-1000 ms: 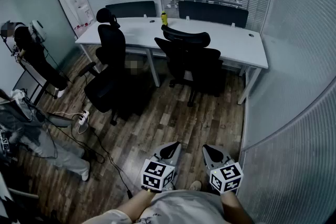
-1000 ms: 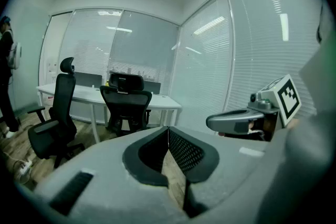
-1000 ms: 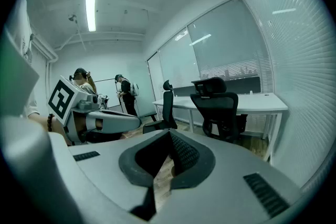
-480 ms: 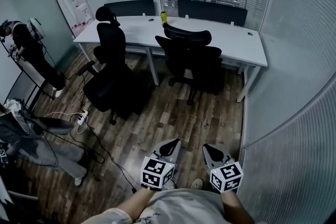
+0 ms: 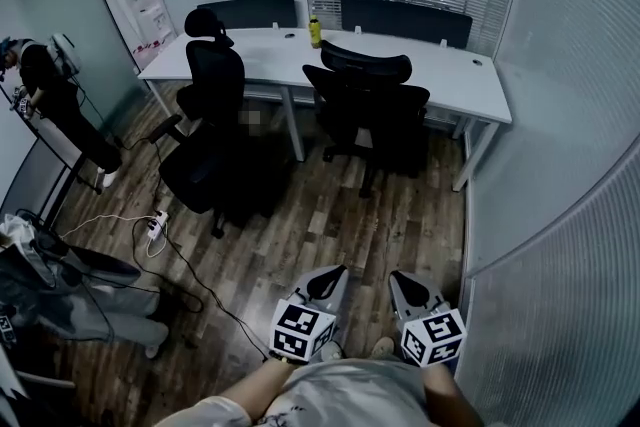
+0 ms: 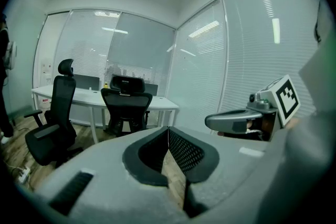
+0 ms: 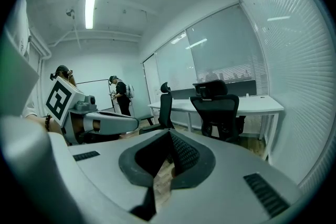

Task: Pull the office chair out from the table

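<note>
A black office chair [image 5: 372, 115] with a mesh back stands pushed in at the long white table [image 5: 455, 85]; it also shows in the left gripper view [image 6: 126, 105] and the right gripper view [image 7: 219, 110]. A second black office chair [image 5: 208, 140] with a headrest stands turned out from the table's left part. My left gripper [image 5: 331, 277] and right gripper [image 5: 398, 282] are side by side near the bottom of the head view, far short of the chairs. Both are shut with nothing between the jaws.
A yellow bottle [image 5: 314, 32] stands on the table. Glass walls with blinds close in the right side [image 5: 560, 165] and the back. A person [image 5: 55, 100] stands at the far left. A power strip and cables [image 5: 155, 227] lie on the wood floor, with bags at the lower left.
The view has crept forward toward the table and chairs, with both grippers staying shut and side by side. The person at the left has shifted slightly.
</note>
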`<state>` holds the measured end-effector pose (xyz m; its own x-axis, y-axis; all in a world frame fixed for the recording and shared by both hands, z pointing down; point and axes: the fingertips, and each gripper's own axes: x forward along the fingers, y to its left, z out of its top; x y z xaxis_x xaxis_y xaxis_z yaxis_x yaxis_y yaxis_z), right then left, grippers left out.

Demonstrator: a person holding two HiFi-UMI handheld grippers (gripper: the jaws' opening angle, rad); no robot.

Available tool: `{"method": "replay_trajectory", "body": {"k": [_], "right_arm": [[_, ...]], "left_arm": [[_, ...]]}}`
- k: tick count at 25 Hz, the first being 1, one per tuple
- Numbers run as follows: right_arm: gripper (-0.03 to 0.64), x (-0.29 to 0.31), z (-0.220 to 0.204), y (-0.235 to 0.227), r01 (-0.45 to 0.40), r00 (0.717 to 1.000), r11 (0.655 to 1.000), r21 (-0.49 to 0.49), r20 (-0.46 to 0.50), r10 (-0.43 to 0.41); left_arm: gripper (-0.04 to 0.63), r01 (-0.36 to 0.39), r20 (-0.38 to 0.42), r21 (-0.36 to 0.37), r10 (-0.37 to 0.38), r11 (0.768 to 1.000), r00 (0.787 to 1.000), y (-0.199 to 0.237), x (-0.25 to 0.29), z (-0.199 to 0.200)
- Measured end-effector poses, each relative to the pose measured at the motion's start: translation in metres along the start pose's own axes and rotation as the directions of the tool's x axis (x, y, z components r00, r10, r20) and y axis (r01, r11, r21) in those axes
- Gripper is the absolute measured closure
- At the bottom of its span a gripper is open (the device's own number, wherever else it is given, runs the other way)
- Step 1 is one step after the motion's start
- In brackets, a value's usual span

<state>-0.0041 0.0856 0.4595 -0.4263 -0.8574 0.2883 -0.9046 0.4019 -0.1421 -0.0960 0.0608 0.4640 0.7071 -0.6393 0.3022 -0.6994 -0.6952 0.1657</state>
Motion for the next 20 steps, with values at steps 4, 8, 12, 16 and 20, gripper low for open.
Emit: {"method": "replay_trajectory", "body": {"k": [4, 8, 12, 16, 20], "right_arm": [[0.609, 0.005, -0.006, 0.012, 0.016, 1.0, 1.0, 0.007, 0.006, -0.016], [0.609, 0.007, -0.007, 0.017, 0.02, 1.0, 1.0, 0.01, 0.003, -0.02], [0.609, 0.014, -0.008, 0.015, 0.017, 1.0, 1.0, 0.009, 0.002, -0.017], [0.609, 0.027, -0.009, 0.012, -0.001, 1.0, 1.0, 0.007, 0.002, 0.001], [0.61, 0.047, -0.008, -0.001, -0.005, 1.0, 1.0, 0.017, -0.006, 0.006]], "left_arm": [[0.583, 0.008, -0.007, 0.008, -0.008, 1.0, 1.0, 0.011, -0.012, -0.01], [0.583, 0.02, -0.008, -0.004, -0.02, 1.0, 1.0, 0.015, -0.016, -0.012], [0.583, 0.023, -0.007, -0.006, -0.023, 1.0, 1.0, 0.02, -0.013, -0.013], [0.583, 0.019, -0.009, -0.011, -0.019, 1.0, 1.0, 0.029, -0.005, -0.015], [0.583, 0.012, -0.013, -0.013, -0.012, 1.0, 1.0, 0.04, 0.009, -0.011]]}}
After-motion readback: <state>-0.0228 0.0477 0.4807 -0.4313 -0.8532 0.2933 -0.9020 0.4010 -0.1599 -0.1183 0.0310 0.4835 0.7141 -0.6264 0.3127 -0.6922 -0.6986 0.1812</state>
